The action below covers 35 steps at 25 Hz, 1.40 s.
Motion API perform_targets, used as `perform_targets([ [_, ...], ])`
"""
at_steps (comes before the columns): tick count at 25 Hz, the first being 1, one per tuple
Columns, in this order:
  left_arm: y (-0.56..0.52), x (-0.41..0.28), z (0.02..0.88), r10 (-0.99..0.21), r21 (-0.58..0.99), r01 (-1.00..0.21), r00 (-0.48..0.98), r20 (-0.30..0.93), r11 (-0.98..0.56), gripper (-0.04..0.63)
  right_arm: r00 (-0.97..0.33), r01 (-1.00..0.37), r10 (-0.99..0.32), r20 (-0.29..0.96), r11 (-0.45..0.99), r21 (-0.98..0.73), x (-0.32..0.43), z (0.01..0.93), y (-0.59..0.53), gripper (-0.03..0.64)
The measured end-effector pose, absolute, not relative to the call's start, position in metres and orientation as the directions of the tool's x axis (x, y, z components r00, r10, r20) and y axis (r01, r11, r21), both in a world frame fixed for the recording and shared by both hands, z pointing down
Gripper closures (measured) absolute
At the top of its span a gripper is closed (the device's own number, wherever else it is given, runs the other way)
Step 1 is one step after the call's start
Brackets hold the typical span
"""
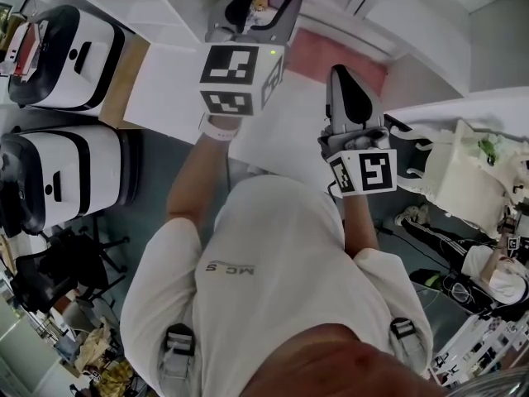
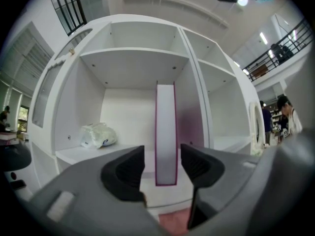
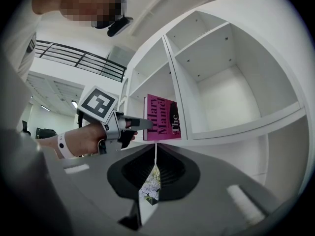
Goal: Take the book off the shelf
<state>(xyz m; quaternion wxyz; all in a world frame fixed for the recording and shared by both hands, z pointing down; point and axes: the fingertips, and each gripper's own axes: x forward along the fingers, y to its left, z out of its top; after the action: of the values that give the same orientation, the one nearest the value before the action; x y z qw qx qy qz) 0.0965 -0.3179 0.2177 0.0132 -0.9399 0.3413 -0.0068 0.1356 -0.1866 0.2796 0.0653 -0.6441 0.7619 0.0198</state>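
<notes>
Between the left gripper's (image 2: 162, 165) two dark ribbed pads, which are spread wide and press on nothing, one book (image 2: 166, 132) shows in the gap. It is thin and upright, a white page edge framed by a magenta cover, and stands alone near the right wall of its compartment in the white shelf unit (image 2: 133, 58). One crumpled plastic bag (image 2: 98, 135) lies at that compartment's far left. Further right, the right gripper (image 3: 155, 154) has its two ridged black pads pressed together, holding nothing I can make out. Smooth, flat white boards form the box-shaped compartments. Each gripper carries one cube with black-and-white square markers.
</notes>
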Motion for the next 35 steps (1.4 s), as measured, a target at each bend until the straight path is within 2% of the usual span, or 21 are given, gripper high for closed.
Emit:
perform_targets([
  [14,-0.338,0.122,0.225,-0.643,-0.064,-0.641,0.765,0.02,-0.765,0.367,-0.113,-0.991,-0.988,-0.109,0.12,-0.064,0.157,0.287,-0.185,0.62],
  [16,-0.342,0.123,0.225,-0.648,-0.066,-0.646,0.761,0.02,-0.761,0.391,-0.111,-0.991,-0.988,-0.109,0.119,-0.066,0.158,0.287,-0.185,0.62],
  [18,-0.345,0.122,0.225,-0.658,-0.058,-0.656,0.753,0.015,-0.753,0.443,-0.111,-0.991,-0.988,-0.109,0.118,-0.067,0.159,0.287,-0.186,0.62],
  [35,-0.339,0.108,0.223,-0.689,-0.019,-0.689,0.725,-0.024,-0.724,0.454,-0.113,-0.99,-0.986,-0.124,0.122,-0.065,0.16,0.283,-0.177,0.62],
])
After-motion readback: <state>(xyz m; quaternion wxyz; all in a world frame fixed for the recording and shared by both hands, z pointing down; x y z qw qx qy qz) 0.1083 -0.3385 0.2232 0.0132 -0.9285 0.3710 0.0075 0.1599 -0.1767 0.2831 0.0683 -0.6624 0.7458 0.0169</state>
